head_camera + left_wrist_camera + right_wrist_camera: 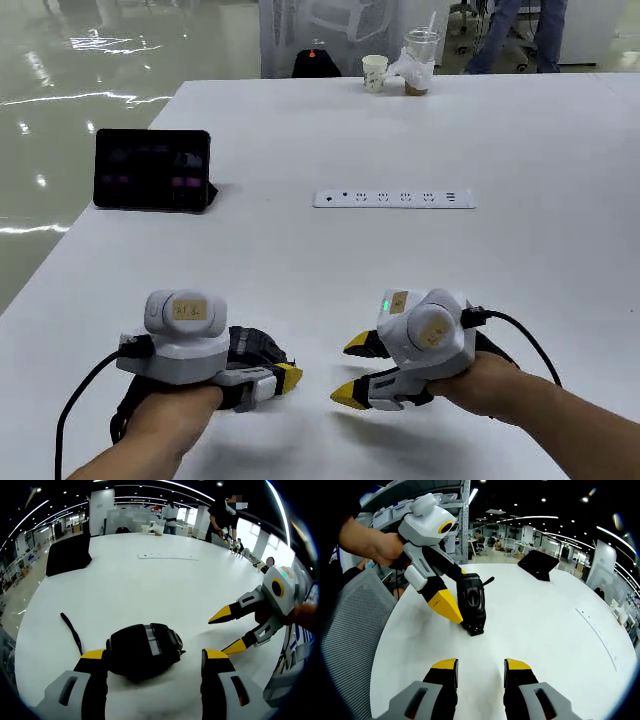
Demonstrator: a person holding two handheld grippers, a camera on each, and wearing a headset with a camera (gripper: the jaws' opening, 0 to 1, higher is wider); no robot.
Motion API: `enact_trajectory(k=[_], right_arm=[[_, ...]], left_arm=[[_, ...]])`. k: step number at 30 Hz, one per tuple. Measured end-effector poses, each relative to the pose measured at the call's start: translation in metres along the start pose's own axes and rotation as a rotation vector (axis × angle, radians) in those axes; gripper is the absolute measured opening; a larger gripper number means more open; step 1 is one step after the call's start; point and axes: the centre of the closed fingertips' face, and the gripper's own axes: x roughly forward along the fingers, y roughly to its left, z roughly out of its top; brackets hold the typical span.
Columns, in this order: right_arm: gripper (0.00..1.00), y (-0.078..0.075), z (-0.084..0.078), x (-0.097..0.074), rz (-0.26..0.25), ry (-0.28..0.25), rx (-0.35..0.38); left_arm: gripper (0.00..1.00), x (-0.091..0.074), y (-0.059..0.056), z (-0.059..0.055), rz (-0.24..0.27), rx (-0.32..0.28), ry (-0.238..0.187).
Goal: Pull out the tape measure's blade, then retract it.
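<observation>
A black tape measure [145,649] lies on the white table [330,270] between the jaws of my left gripper [154,654], which stands open around it. A gap shows beside the far jaw. No blade is out. In the right gripper view one yellow fingertip [445,605] of the left gripper rests against the tape measure [472,600]. My right gripper [481,664] is open and holds nothing, pointing at the tape measure from a short way off. In the head view the left gripper [275,362] and right gripper [352,368] face each other near the front edge.
The tape measure's black strap [72,632] trails on the table. A black tablet [152,169] stands at the left, a white power strip [393,199] lies mid-table, and two cups [375,72] stand at the far edge. A grey mesh chair [350,625] is beside the table.
</observation>
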Motion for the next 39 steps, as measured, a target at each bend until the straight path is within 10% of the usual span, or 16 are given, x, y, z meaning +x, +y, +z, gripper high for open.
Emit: enact_trajectory(k=[39], right_arm=[[0.66,0.017,-0.035,-0.082,-0.213,-0.097,0.207]], left_arm=[[0.85,-0.039,-0.016,-0.025,-0.160,0.139,-0.087]])
